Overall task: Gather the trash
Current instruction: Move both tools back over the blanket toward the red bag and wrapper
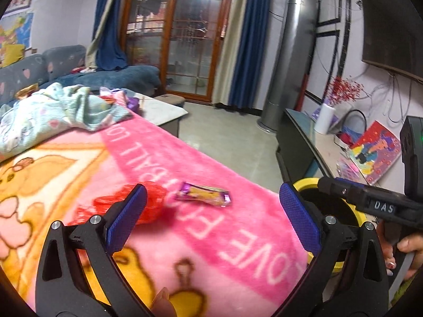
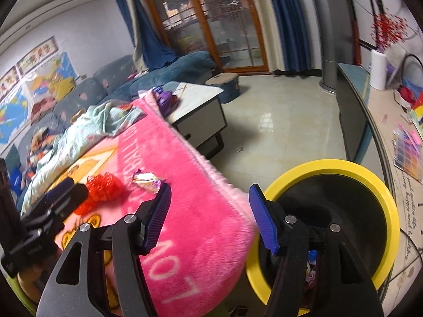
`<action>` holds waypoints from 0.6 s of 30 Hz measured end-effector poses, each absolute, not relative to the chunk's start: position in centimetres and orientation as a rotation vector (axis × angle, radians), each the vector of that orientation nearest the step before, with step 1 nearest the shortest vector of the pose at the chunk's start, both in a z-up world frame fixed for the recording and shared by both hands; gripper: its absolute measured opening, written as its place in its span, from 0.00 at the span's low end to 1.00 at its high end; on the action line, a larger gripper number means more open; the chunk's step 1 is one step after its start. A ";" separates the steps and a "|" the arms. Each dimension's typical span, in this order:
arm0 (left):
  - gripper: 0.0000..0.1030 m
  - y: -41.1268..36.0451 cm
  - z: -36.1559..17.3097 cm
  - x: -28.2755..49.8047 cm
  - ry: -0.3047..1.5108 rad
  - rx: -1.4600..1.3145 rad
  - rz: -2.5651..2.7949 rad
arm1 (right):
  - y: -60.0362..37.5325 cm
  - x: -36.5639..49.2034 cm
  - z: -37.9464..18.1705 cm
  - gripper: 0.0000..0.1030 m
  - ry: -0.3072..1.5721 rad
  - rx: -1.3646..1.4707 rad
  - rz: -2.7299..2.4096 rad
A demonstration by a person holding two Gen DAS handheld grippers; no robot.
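left gripper (image 1: pixel 211 212) wide open, nothing in it, over the pink blanket (image 1: pixel 185 142) | right gripper (image 2: pixel 208 211) partly open, empty, at blanket edge | purple wrapper (image 1: pixel 203 194) + red wrapper (image 1: pixel 156 200) lying on blanket, apart | yellow bin (image 2: pixel 370 174) just off blanket edge w/ trash inside

Bin (image 2: pixel 330 166) contents mostly hidden (scraps blurred); blanket (image 2: pixel 201 211) covers its rim.

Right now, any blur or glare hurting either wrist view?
Left wrist: crumpled red plastic wrapper and pink plush blanket are motion-smeared, while the purple foil candy wrapper is readable. Right wrist: blanket edge streaked; the yellow-rimmed black bin is sharp. Fisheye bends both; window reflects a ceiling light.
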State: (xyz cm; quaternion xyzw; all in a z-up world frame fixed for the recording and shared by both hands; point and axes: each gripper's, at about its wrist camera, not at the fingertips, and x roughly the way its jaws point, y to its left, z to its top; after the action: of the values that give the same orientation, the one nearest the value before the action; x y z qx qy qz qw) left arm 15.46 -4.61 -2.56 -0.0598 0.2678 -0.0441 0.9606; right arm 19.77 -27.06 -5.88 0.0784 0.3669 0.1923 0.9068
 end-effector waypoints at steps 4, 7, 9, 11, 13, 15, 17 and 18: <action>0.89 -2.3 -2.6 15.1 0.534 -0.144 -0.041 | -25.0 20.0 -6.3 0.57 0.777 0.124 0.430; 0.89 -0.7 -2.7 14.9 0.532 -0.158 -0.008 | -23.5 20.2 -6.6 0.57 0.785 0.096 0.451; 0.89 0.3 -2.8 14.7 0.533 -0.171 0.014 | -22.4 20.5 -6.8 0.57 0.798 0.082 0.471; 0.89 1.6 -3.0 14.6 0.540 -0.189 0.038 | -21.3 20.8 -7.1 0.57 0.810 0.071 0.491; 0.89 2.7 -3.3 14.6 0.551 -0.203 0.059 | -20.0 21.2 -7.5 0.57 0.822 0.043 0.510; 0.89 3.7 -3.6 14.6 0.565 -0.213 0.078 | -18.7 21.8 -7.9 0.57 0.829 0.009 0.525; 0.89 4.6 -4.1 14.5 0.587 -0.224 0.090 | -17.5 22.4 -8.3 0.57 0.838 -0.025 0.541; 0.89 4.9 -4.3 14.5 0.597 -0.227 0.094 | -16.9 22.8 -8.5 0.57 0.840 -0.041 0.540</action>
State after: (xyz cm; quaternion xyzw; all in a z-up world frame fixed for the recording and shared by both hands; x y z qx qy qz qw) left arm 14.51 4.89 -4.29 -0.1115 0.2935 0.0460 0.9483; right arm 22.75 -16.94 -8.49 -0.0197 0.4027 0.2587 0.8778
